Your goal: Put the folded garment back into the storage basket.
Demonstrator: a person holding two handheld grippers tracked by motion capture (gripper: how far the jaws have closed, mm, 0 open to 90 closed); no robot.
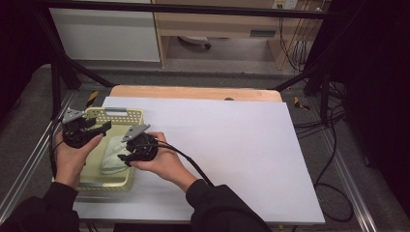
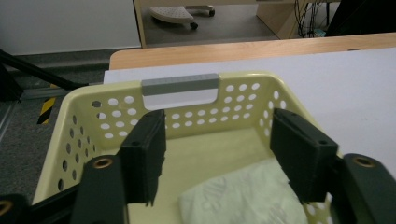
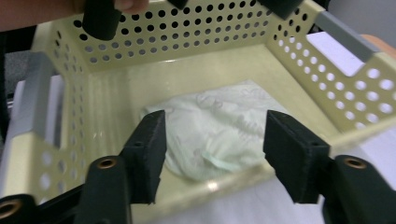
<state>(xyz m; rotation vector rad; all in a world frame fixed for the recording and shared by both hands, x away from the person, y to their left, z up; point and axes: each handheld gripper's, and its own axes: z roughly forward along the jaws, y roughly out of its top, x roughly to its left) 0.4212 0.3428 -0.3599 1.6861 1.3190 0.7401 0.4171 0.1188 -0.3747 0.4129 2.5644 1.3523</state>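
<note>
A pale yellow perforated basket [image 1: 116, 115] with grey handles stands at the left of the table. On its floor lies a crumpled pale green cloth [image 1: 112, 157]. My left gripper [image 1: 104, 126] hovers over the basket's left side. In the left gripper view it [image 2: 217, 154] is open, with the far basket wall [image 2: 180, 123] and the cloth [image 2: 238, 198] beyond its jaws. My right gripper [image 1: 124, 157] hangs over the basket's right rim. In the right gripper view it [image 3: 212, 149] is open just above the cloth [image 3: 210, 116], with nothing pressed between its pads.
A white sheet [image 1: 232, 154] covers the table, with open room to the right of the basket. A strip of bare wood [image 1: 193, 92] shows at the far edge. Black frame posts [image 1: 55, 82] flank the table, and cables [image 1: 333, 159] trail on the floor at right.
</note>
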